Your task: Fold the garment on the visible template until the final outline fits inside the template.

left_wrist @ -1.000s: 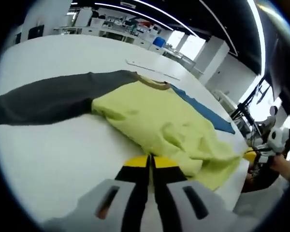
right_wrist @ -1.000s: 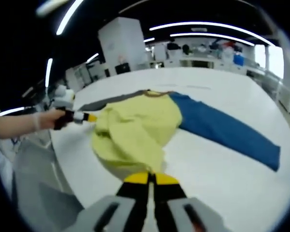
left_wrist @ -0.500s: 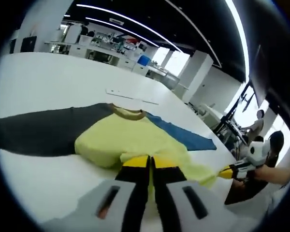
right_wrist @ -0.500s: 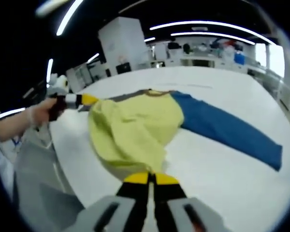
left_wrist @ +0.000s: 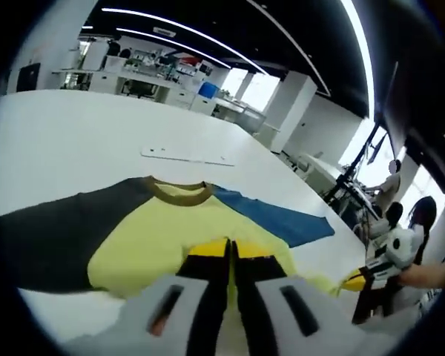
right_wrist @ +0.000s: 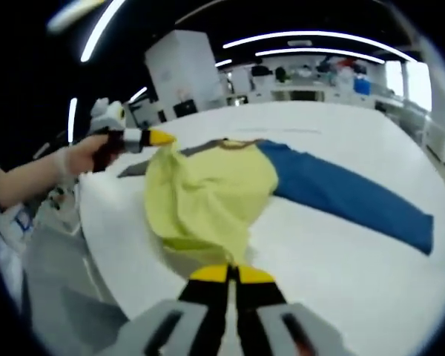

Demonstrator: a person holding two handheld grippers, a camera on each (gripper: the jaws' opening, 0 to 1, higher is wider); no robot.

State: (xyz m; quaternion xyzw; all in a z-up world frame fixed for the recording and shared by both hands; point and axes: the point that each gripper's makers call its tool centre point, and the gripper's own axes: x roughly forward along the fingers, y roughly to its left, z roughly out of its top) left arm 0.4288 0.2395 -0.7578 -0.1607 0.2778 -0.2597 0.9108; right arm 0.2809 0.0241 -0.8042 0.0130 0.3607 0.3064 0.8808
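- Lifted higher than a second ago, the shirt's (right_wrist: pixel 208 200) yellow hem now hangs between both grippers, body raised off the white counter (right_wrist: pixel 341 252).
- Left gripper (right_wrist: pixel 157 138): fingers pinched on one hem corner.
- Right gripper (right_wrist: pixel 230 273): fingers closed on the other, likely to carry the hem toward the collar (left_wrist: pixel 179 194).
- Grey sleeve (left_wrist: pixel 52 230) and blue sleeve (right_wrist: pixel 348 196) lie flat.

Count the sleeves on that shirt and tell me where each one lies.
2. The blue sleeve lies flat on the white table, stretched out from the brown collar. The dark grey sleeve lies out on the opposite side of the collar.
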